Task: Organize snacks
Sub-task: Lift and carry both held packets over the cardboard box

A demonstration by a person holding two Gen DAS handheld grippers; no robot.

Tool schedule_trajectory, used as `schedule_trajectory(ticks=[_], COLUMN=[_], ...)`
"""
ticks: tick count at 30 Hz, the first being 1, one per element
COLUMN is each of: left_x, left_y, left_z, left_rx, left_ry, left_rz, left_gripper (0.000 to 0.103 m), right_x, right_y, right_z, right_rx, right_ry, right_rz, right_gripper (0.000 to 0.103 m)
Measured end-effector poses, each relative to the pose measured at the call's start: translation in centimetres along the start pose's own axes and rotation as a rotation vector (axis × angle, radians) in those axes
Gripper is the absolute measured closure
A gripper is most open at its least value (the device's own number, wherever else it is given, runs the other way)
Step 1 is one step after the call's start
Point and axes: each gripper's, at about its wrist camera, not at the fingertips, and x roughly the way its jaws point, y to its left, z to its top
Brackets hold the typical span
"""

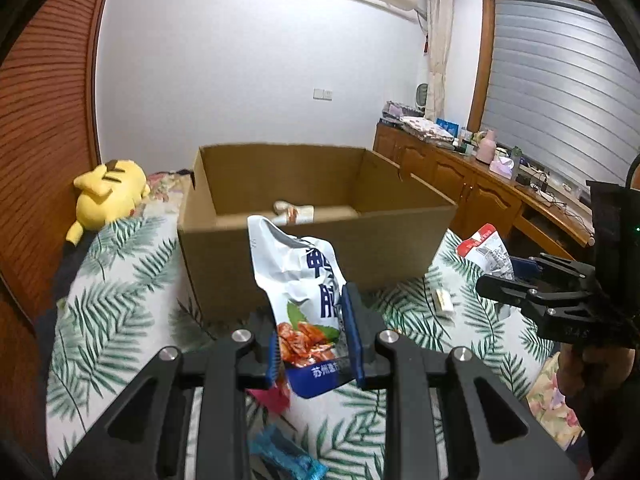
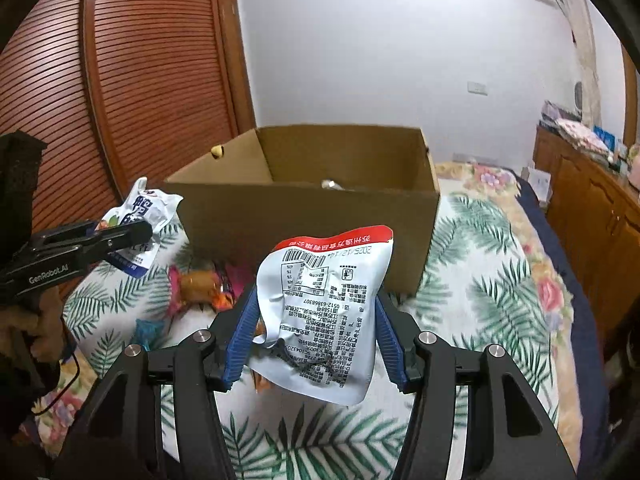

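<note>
Left gripper: closed on a white-and-blue snack pouch – the blue pads are pressed on its lower part, and the pouch is held upright, lifted off the bedspread.
Right gripper: clamped on a white pouch with a red top band – printed back side and barcode are turned to the camera, the text is seen upside down, and the pads are set against its two side edges.
Cardboard box: open-topped, placed on the bed just beyond both held pouches; its near wall is seen behind each pouch.
Box contents: one pale wrapped item is seen on the box floor near the far wall; it is too small to name, possibly another snack.
Loose snacks: an orange-and-pink wrapped piece and a teal packet are left on the bedspread in front of the box, between the two grippers; a small pale bar is seen to the right of the box.
Bedspread: white with green leaf print, floral border at the edge.
Plush toy: yellow, laid at the bed's far left, beside the box.
Hand: only partly seen on the left gripper's handle.
</note>
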Motion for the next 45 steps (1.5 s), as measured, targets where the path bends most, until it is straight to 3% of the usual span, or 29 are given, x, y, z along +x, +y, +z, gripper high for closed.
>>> schedule_trajectory(ticks=[22,35,45], left_x=[4.6,10.9,14.2], left_y=[1.0,3.5,4.6], left_z=[8.1,10.8,10.2], left_rx=[0.097,0.077,0.067], left_ry=[-0.043,-0.007,0.049], left_rz=[-0.024,-0.001,0.033], left_gripper=[0.079,0.079,0.079], right_x=[6.0,11.3,14.5], right_y=[0.0,-1.7,-2.6], right_z=[8.5,9.8,9.8], right_rx=[-0.091,-0.079,-0.055], right_ry=[-0.073,-0.043,-0.011], right_rz=[-0.004,-0.003,-0.007], right_gripper=[0.046,0.046,0.046])
